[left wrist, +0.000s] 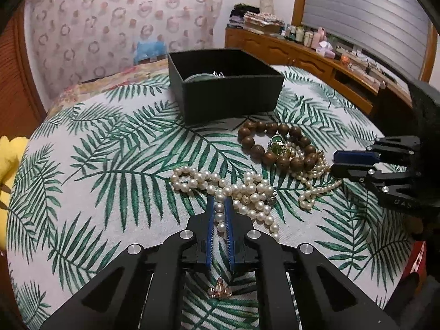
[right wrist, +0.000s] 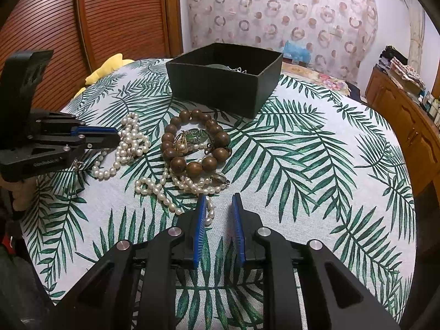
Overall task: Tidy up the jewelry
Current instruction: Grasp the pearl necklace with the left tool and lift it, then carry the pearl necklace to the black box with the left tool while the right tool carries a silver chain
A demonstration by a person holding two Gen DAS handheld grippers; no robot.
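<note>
White pearl strand, running toward twelve o'clock, is pinched by the left gripper; the right gripper is held parted, empty.

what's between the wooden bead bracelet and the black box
Only a short bare stretch of the palm-leaf tablecloth separates the wooden bead bracelet from the black box, in both views.

Warm, fairly dim indoor light. Both views bend strongly at the edges, with dark corners. Soft shadows, slight grain, no glare.
</note>
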